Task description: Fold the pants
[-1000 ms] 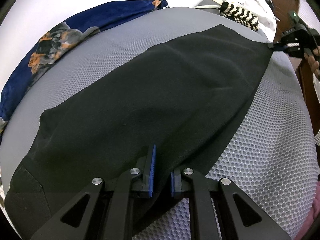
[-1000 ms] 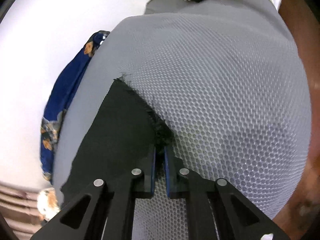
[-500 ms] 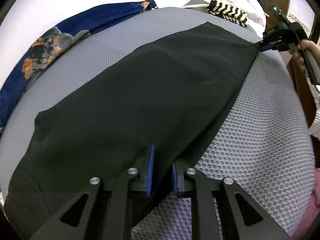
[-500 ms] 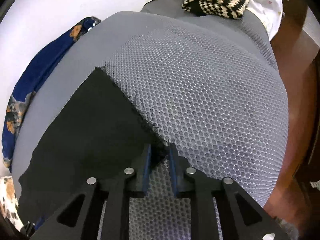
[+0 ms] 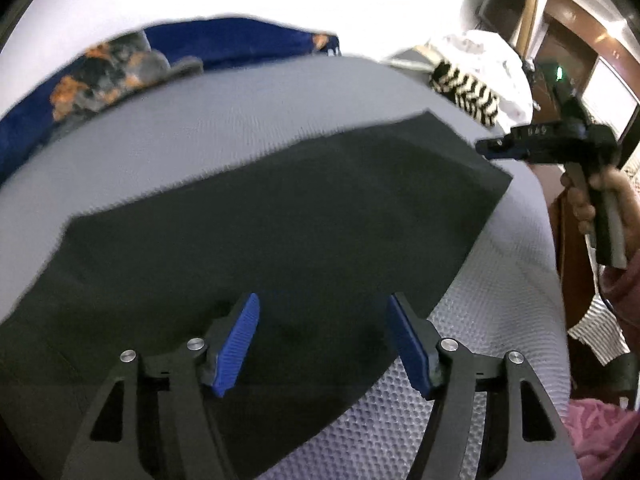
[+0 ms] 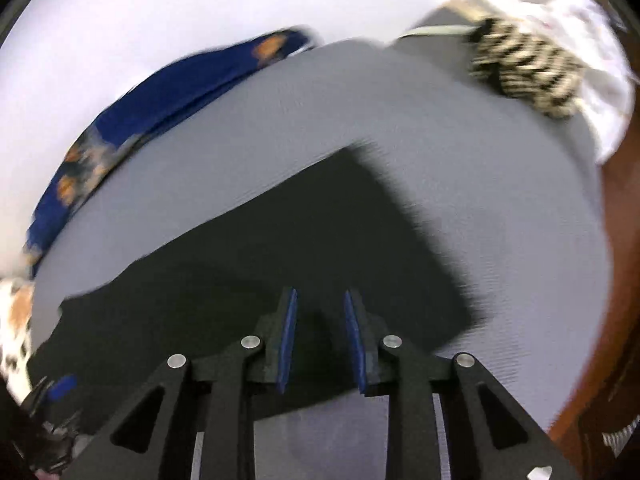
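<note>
The black pants [image 5: 280, 232] lie flat on the grey mesh surface [image 5: 500, 320], folded lengthwise into one long band. My left gripper [image 5: 324, 336] is open and empty, raised above the near edge of the pants. My right gripper [image 6: 320, 332] is open and empty, lifted above the leg end of the pants [image 6: 340, 240]. The right gripper also shows in the left wrist view [image 5: 552, 144], held in a hand off the far right corner of the pants. Both views are blurred by motion.
A blue cloth with orange print [image 5: 120, 68] lies along the far left edge. A black-and-white striped item [image 5: 468, 92] and a white cloth [image 5: 488, 56] lie at the far right end. Dark wooden furniture [image 6: 616, 280] stands on the right. A pink cloth [image 5: 600, 432] is at lower right.
Both grippers have let go of the pants, opened and lifted away from the surface. The pants now lie released on the mesh.
</note>
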### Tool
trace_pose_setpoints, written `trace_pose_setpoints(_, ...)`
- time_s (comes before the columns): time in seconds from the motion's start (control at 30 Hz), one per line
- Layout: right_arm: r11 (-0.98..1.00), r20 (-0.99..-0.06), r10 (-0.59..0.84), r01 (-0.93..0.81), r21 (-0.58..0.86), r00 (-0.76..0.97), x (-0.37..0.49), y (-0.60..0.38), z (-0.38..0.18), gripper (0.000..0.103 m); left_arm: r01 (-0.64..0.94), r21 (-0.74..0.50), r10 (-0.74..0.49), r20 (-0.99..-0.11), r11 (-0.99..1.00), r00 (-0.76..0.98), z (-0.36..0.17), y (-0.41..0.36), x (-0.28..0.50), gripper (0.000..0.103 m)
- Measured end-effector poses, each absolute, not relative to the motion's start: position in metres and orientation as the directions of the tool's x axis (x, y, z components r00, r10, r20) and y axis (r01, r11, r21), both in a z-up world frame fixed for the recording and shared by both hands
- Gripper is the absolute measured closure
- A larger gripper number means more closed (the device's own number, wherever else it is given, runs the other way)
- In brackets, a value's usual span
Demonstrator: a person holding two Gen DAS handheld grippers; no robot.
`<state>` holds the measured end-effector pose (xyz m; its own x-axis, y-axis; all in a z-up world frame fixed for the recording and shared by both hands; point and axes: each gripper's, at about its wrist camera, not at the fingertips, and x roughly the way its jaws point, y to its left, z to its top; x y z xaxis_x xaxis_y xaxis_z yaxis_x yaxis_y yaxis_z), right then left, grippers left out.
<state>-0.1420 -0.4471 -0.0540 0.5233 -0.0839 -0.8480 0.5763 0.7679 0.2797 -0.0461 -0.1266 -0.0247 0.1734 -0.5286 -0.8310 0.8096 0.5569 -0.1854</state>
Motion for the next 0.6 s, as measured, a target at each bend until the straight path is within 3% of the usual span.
trace_pose_setpoints(0.33,0.906,-0.859,0.182,0.258,0.337,0.479,-0.112,-0.334,-0.071,0.08,0.827,-0.163,-0.49,-0.859,0.538,0.15,-0.045,-0.12,-0.067,0.038)
trace_pose_setpoints(0.6,0.938,-0.898,0.213,0.176,0.298,0.384,-0.111,-0.303,-0.084,0.08,0.809,-0.178,-0.519,-0.836,0.56,0.176,-0.029,-0.107,-0.057,0.038)
